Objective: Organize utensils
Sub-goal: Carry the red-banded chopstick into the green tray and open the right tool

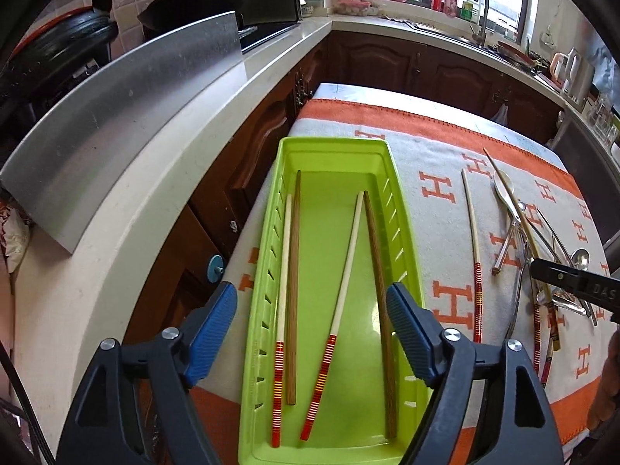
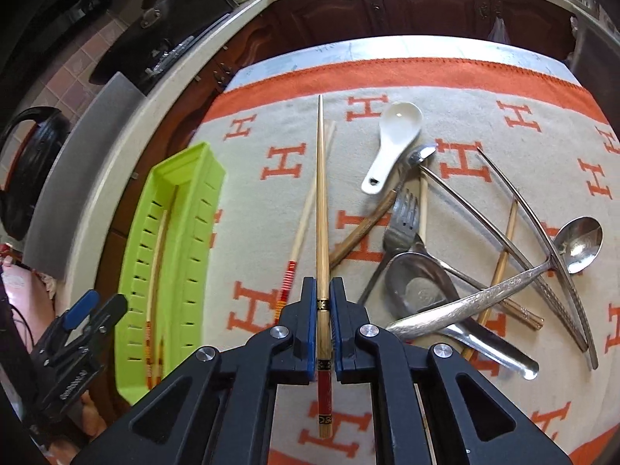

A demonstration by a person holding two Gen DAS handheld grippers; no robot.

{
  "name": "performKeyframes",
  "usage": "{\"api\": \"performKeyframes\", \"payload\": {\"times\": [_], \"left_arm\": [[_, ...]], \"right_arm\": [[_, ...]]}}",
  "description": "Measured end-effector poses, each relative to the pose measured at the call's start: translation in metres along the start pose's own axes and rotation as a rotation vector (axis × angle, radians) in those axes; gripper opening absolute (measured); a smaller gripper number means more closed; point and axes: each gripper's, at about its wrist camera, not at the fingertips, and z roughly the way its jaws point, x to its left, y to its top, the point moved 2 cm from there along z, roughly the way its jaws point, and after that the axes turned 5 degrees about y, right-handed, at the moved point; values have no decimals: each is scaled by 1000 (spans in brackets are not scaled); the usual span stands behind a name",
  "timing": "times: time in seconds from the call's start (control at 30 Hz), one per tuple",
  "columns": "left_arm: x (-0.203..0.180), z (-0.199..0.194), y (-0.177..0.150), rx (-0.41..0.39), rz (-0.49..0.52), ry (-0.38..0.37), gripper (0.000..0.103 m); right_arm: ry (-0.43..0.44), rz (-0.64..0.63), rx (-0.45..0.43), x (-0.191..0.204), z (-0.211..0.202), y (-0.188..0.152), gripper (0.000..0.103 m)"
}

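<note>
Above a green utensil tray, the left gripper hangs with jaws spread and nothing between them; four chopsticks lie in the tray below and ahead of its fingertips. The right gripper pinches a bamboo chopstick near its red end, the shaft running straight out ahead of the jaws over the orange-and-cream cloth, spoons and a fork scattered to their right.
</note>
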Motion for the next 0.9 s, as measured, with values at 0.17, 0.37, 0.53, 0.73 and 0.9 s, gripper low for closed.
{"api": "performKeyframes", "payload": {"times": [0.17, 0.37, 0.53, 0.73, 0.9], "left_arm": [[9, -11, 1, -13, -23, 21, 81], [26, -23, 4, -35, -71, 51, 84], [39, -29, 6, -47, -98, 84, 84], [55, -31, 6, -61, -103, 135, 84], [62, -29, 5, -53, -113, 144, 84]], "right_arm": [[61, -53, -6, 36, -24, 0, 7], [128, -103, 16, 91, -32, -3, 7], [164, -115, 49, 131, -24, -8, 7], [178, -111, 106, 153, -5, -16, 7], [173, -85, 131, 157, 8, -19, 7]]}}
